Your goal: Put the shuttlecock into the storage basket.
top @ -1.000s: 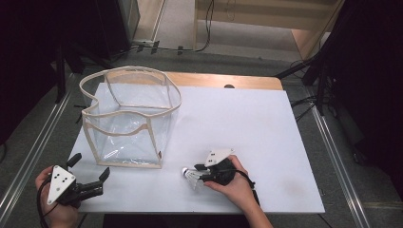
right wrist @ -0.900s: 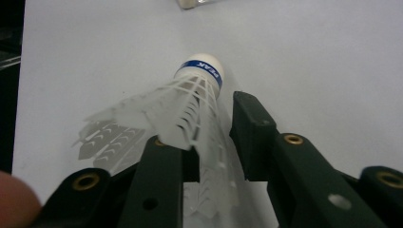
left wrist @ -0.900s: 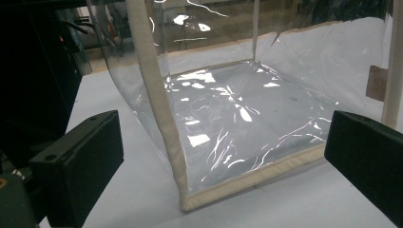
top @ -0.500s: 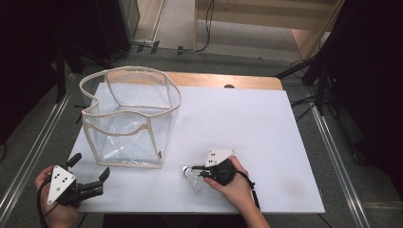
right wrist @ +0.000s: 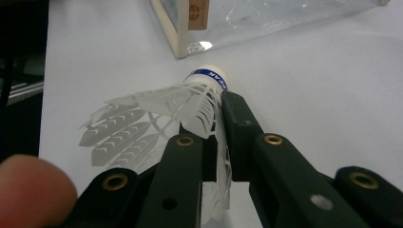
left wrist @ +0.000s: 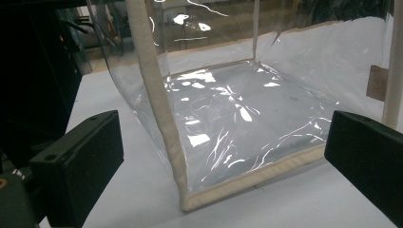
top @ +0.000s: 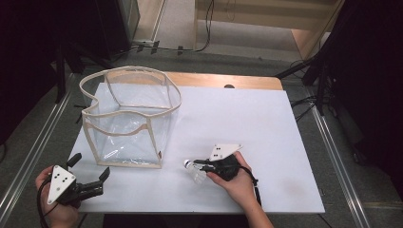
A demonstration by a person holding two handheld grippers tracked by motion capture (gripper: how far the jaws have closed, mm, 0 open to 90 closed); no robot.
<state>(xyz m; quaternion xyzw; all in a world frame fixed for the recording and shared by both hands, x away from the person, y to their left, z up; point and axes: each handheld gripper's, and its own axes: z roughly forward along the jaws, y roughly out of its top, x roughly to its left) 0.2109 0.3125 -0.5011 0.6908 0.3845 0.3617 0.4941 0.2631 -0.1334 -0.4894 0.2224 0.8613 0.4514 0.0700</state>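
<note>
1. The right gripper (top: 198, 167) has just been closing, and its jaws now pinch the white skirt of the shuttlecock (right wrist: 199, 102) between them.
2. The shuttlecock lies low on the white table (top: 247, 123), just beside the clear bag (top: 128, 114), cork toward it.
3. With the grip made, lifting it toward the bag's open top looks next.
4. The left gripper (top: 90, 175) waits, jaws wide and empty, facing the bag's near corner.
</note>
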